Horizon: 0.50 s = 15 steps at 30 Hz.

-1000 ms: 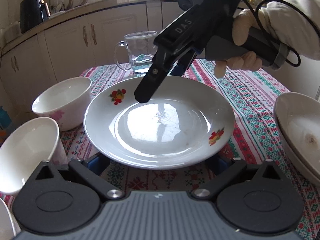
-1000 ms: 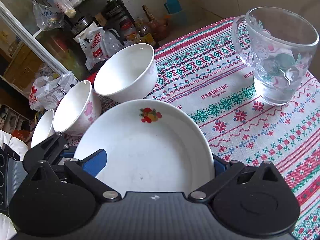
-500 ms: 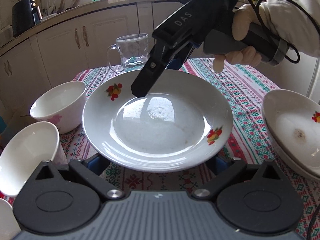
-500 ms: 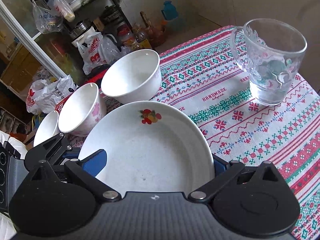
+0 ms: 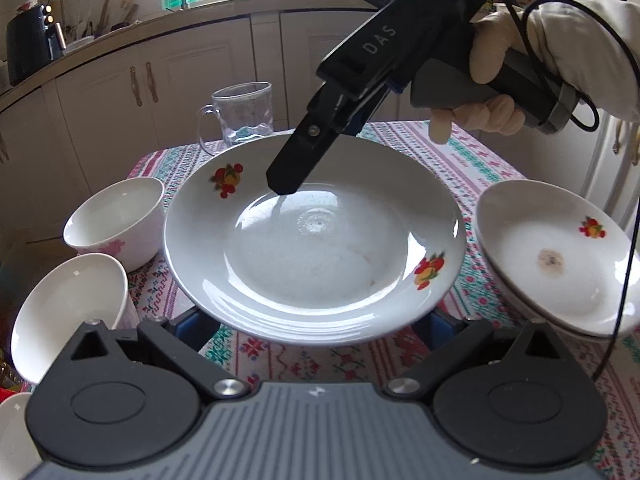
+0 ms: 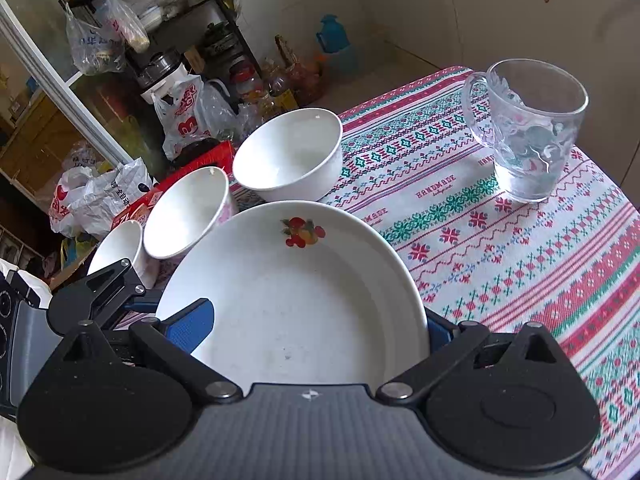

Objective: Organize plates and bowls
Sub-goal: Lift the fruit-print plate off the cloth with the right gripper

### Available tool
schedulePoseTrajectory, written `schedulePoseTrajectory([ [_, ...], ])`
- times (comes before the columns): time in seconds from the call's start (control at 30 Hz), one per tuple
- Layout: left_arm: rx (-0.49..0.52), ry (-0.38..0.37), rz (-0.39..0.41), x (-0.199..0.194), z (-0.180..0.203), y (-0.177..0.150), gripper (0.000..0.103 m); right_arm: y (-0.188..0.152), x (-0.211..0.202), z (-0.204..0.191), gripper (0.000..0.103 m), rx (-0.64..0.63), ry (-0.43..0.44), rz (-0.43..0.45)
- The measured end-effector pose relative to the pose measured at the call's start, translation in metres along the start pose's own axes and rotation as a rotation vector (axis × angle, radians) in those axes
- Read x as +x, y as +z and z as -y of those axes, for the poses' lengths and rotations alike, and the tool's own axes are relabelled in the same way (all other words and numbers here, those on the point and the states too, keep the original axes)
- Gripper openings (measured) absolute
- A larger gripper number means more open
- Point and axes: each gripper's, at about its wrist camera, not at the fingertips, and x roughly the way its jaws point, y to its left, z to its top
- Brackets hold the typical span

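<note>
- The plate [image 5: 316,240] with fruit prints sits dead centre in the left wrist view, lifted off the tablecloth [image 5: 472,168], its near rim over the left gripper [image 5: 316,324].
- The left gripper's jaws are spread wide, blue pads poking out at 7 and 5 o'clock under the rim; can't tell if they actually touch it.
- The right gripper [image 5: 286,178] comes in from 1 o'clock, held by a gloved hand [image 5: 488,92], jaws nearly closed, pinching the plate's far rim.
- In the right wrist view one blue pad [image 6: 188,326] lies on the plate's inside.
- Three bowls [image 6: 288,156] line up at 10 o'clock, a glass mug [image 6: 528,132] at 2.
- Another plate [image 5: 556,256] sits at 3 o'clock in the left view.
</note>
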Motion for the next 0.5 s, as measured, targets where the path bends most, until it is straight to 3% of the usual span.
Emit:
schedulePoseTrajectory([
  [0.5, 0.065, -0.097, 0.026, -0.025, 0.018, 0.004, 0.1, -0.037, -0.045, -0.026, 0.103, 0.049, -0.077, 0.06],
])
